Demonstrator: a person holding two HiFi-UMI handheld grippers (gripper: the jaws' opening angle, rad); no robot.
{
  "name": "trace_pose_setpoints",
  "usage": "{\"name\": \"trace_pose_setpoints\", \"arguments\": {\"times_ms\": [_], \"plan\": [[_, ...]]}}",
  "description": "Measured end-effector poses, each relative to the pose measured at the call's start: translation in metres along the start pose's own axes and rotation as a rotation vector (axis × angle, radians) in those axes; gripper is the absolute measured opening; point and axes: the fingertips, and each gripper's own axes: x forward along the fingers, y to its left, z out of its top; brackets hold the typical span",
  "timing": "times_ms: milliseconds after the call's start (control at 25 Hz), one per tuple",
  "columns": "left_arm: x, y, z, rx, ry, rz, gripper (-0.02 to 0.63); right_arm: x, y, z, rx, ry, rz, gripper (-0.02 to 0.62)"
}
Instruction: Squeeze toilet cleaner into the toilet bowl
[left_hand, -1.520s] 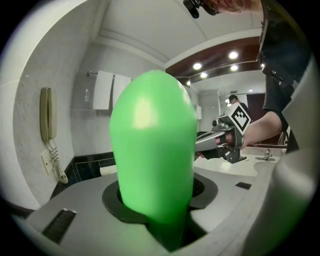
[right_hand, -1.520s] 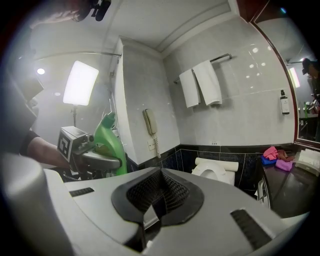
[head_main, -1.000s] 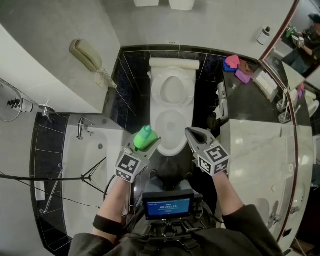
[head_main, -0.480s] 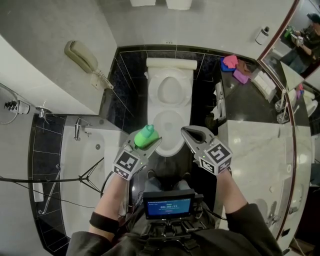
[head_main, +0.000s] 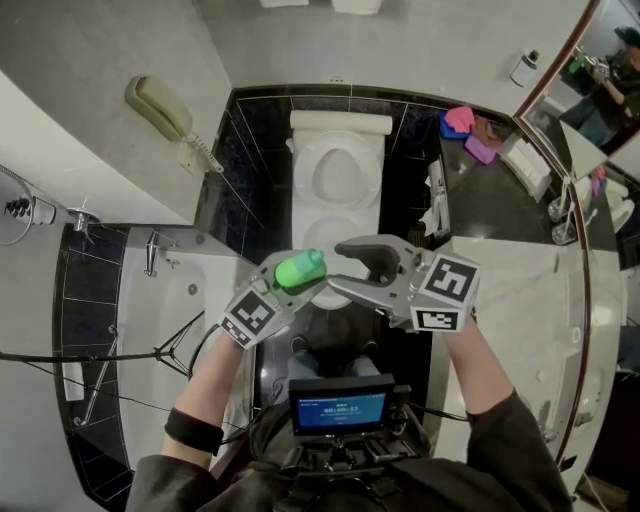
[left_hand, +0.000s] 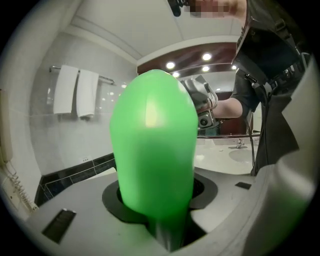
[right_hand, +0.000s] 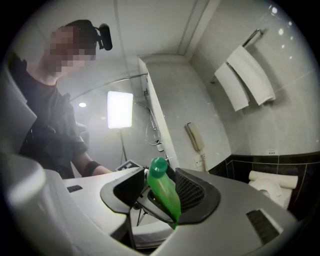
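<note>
One green cleaner bottle (head_main: 298, 270) sits clamped in the left tongs (head_main: 287, 283) over the single toilet bowl (head_main: 335, 232), bathtub (head_main: 150, 320) left, counter (head_main: 510, 290) right, while the right tongs (head_main: 340, 266), jaws just opening, gape at its cap without pressing it.

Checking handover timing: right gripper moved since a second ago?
Yes: the right gripper swung left across the toilet toward the green bottle; its tongs have just been opening, cap at their mouth.

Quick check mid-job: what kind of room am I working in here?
A bathroom, probably a hotel's: a toilet straight ahead, a bathtub to the left, and a wall phone above the tub.
</note>
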Motion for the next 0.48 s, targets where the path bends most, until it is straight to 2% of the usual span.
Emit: {"name": "trace_pose_setpoints", "arguments": {"times_ms": [160, 320, 480], "plan": [[0.009, -0.006, -0.002, 0.04, 0.007, -0.044, 0.181, 0.008, 0.0, 0.009, 0.022, 0.057, 0.025, 0.222], [0.016, -0.011, -0.002, 0.056, 0.016, -0.065, 0.179, 0.016, -0.002, -0.001, 0.024, 0.149, 0.029, 0.222], [0.022, -0.017, -0.003, 0.077, 0.031, -0.089, 0.181, 0.018, 0.006, -0.005, 0.03, 0.182, 0.067, 0.216]]}}
